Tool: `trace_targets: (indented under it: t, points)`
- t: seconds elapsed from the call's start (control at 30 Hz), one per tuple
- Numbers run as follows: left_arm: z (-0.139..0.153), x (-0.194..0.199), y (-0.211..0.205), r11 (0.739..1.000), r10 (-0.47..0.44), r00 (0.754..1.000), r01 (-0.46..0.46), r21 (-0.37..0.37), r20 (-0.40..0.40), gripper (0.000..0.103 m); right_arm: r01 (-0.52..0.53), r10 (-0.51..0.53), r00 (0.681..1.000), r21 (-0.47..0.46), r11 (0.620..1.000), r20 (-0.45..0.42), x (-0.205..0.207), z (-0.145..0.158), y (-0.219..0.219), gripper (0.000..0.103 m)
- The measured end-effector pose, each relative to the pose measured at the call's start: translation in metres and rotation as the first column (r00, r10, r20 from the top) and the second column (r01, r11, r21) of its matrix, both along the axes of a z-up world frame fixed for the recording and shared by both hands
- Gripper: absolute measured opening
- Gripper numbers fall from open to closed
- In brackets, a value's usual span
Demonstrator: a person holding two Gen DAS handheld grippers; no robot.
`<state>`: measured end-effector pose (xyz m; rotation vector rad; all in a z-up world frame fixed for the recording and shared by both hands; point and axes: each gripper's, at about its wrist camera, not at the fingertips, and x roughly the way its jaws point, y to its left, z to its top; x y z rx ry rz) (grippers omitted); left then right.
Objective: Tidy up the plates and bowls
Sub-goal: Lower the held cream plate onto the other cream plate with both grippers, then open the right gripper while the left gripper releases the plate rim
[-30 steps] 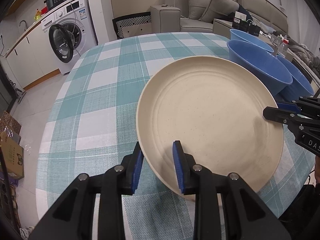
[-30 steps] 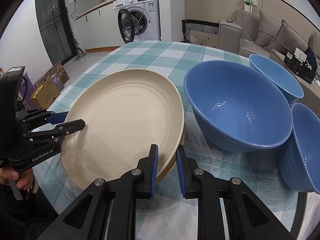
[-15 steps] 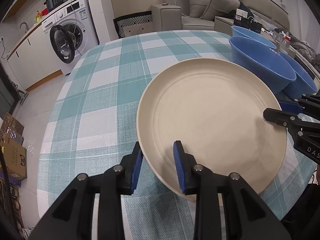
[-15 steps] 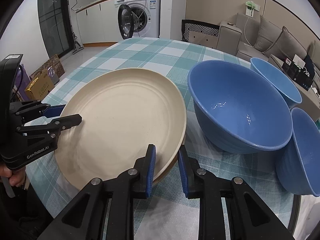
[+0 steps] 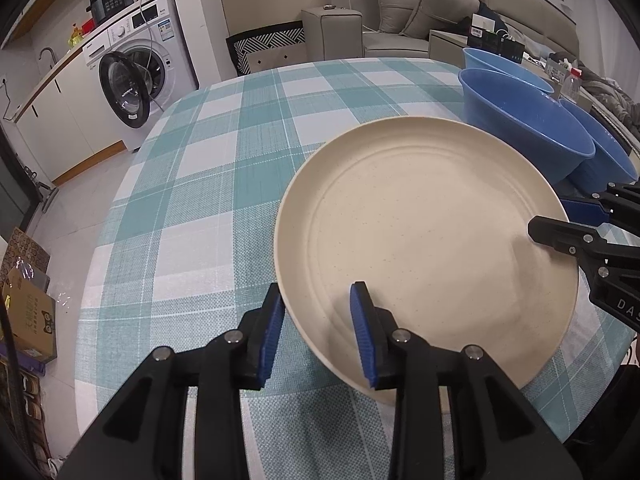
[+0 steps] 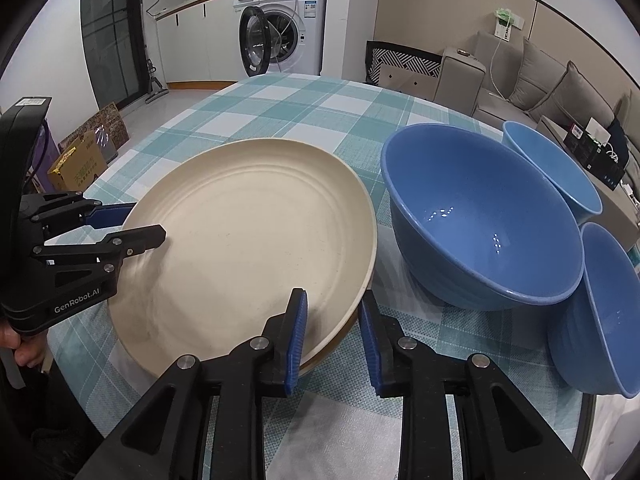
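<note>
A large cream plate (image 5: 424,232) (image 6: 248,240) lies on the checked tablecloth; a second plate's rim shows under it in the right wrist view. My left gripper (image 5: 318,334) is open, its jaws either side of the plate's near-left rim. My right gripper (image 6: 332,340) is open, its jaws straddling the plate's right rim. Three blue bowls stand beside the plate: a big one (image 6: 480,216) (image 5: 524,136), one behind it (image 6: 552,164), one at the table's right edge (image 6: 600,312).
The round table (image 5: 224,152) has a teal and white checked cloth. A washing machine (image 5: 136,80) with its door open stands beyond it, a grey sofa (image 5: 420,12) behind. Cardboard boxes (image 5: 28,312) sit on the floor at the left.
Both grippers have opened wider around the plate's rim. The plate has settled lower onto the table.
</note>
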<state>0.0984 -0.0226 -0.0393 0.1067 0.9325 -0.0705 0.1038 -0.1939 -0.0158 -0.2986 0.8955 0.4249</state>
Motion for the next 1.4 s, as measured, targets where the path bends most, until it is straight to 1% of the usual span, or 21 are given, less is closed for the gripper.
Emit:
trace_targets:
  t: [0.17,0.3,0.4,0.63,0.9,1.13,1.27,1.4]
  points:
    - [-0.001,0.0,-0.001,1.0,-0.007,1.0,0.007,0.006,-0.002,0.037,-0.007,0.007,1.0,0.002,1.0,0.003,0.0,-0.001,0.0,0.029]
    - [-0.001,0.0,-0.002,1.0,-0.009,1.0,0.009,0.009,-0.002,0.038,-0.013,0.013,1.0,-0.002,1.0,0.005,0.0,-0.002,0.001,0.033]
    - [-0.001,0.0,-0.001,1.0,-0.01,1.0,0.01,0.005,-0.002,0.039,-0.015,0.015,1.0,-0.001,1.0,0.005,0.0,-0.001,0.001,0.033]
    - [-0.001,0.0,-0.004,1.0,-0.025,1.0,0.025,-0.008,-0.005,0.047,-0.02,0.02,1.0,-0.009,1.0,-0.002,-0.001,-0.001,0.003,0.037]
    - [-0.001,-0.001,-0.005,0.999,-0.035,0.999,0.035,-0.003,-0.007,0.049,-0.01,0.01,1.0,-0.026,1.0,-0.013,0.001,-0.005,0.004,0.038]
    - [-0.001,-0.001,-0.006,0.999,-0.04,0.999,0.04,-0.007,-0.011,0.052,-0.04,0.039,0.999,-0.047,0.998,-0.02,-0.001,-0.011,0.01,0.05]
    - [0.0,-0.001,-0.005,0.999,-0.041,0.999,0.041,-0.02,-0.013,0.053,-0.043,0.042,0.999,-0.036,0.998,-0.027,-0.001,-0.012,0.009,0.053]
    - [0.003,-0.002,-0.003,0.998,-0.046,0.999,0.045,-0.048,-0.009,0.054,-0.037,0.037,0.999,-0.012,0.999,-0.009,-0.002,-0.004,0.004,0.07]
